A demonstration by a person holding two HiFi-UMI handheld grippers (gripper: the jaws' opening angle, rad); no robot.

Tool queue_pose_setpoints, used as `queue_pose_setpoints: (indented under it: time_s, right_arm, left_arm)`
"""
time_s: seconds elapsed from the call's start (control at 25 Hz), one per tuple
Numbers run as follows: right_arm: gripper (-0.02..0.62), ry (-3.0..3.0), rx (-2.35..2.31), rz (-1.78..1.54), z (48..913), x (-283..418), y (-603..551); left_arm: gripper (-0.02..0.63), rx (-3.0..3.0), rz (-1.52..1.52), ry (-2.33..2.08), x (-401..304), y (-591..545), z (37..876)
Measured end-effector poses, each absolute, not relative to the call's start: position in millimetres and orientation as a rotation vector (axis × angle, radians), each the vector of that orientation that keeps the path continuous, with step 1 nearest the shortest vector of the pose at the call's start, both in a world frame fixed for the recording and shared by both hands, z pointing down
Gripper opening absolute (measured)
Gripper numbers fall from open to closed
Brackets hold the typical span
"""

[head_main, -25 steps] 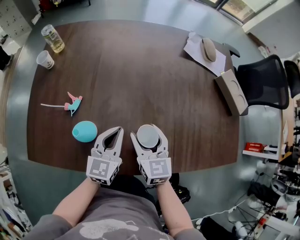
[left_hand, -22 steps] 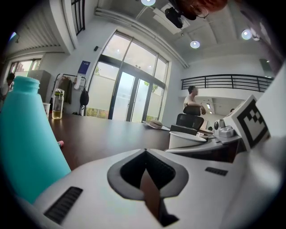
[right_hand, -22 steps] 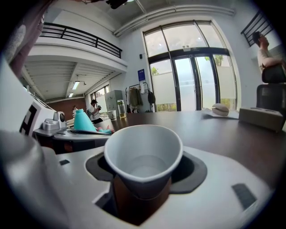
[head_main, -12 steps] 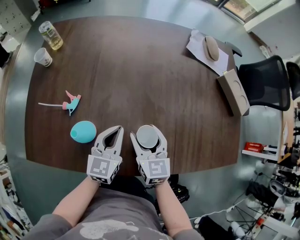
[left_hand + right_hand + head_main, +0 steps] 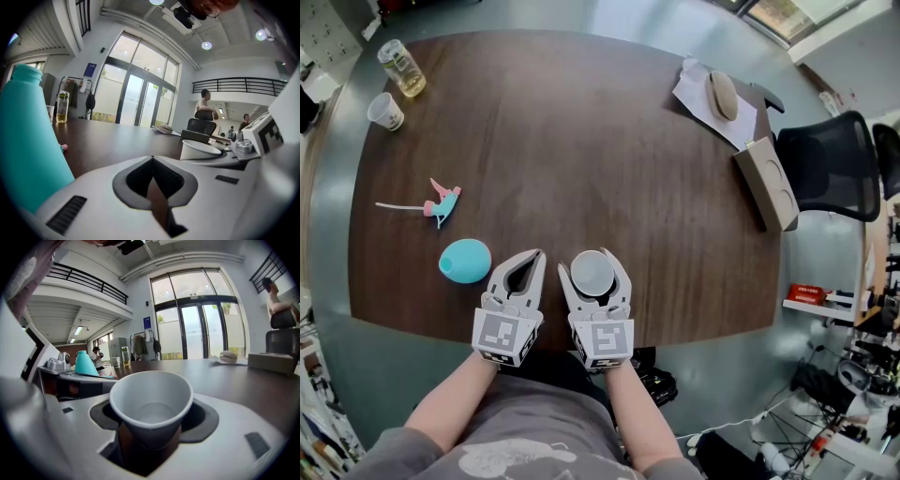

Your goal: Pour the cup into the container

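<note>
My right gripper (image 5: pixel 596 259) is shut on a white paper cup (image 5: pixel 593 272), which stands upright near the table's front edge. In the right gripper view the cup (image 5: pixel 151 401) fills the middle, with both jaws against its sides; something clear seems to lie at its bottom. Just to its left, my left gripper (image 5: pixel 532 258) is shut and empty, its jaws meeting at the tips (image 5: pixel 151 158). A teal bottle (image 5: pixel 465 261) stands uncapped next to the left gripper. A glass jar of yellowish liquid (image 5: pixel 401 67) and a small cup (image 5: pixel 386 111) are at the far left corner.
A pink and teal spray nozzle (image 5: pixel 439 203) lies behind the teal bottle. At the far right are a mouse on paper (image 5: pixel 722 94) and a tissue box (image 5: pixel 766 183), with a black chair (image 5: pixel 825 164) beyond. People are in the background of both gripper views.
The head view has drifted slightly. Both grippers, the cup and the things on the table keep their places.
</note>
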State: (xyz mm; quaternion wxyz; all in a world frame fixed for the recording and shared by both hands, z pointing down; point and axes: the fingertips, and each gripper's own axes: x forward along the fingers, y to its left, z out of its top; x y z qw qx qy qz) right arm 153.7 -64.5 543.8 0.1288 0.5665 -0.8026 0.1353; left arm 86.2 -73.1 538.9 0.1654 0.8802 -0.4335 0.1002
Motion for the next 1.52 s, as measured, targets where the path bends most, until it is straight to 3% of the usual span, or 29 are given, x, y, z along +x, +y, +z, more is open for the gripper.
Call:
queue_pose_setpoints:
  time_s: [0.36, 0.72, 1.52]
  right_arm:
    - [0.311, -2.315, 1.644, 0.400, 546, 152, -67]
    - [0.395, -2.311, 1.638, 0.420, 547, 148, -67]
    - [0.399, -2.275, 1.651, 0.442, 550, 156, -42]
  left_arm:
    - [0.006, 2.510, 0.280, -1.239, 85, -71, 536]
    - [0.006, 2.508, 0.279, -1.243, 83, -71, 534]
    - [0.006, 2.529, 0.235, -1.255, 84, -60, 519]
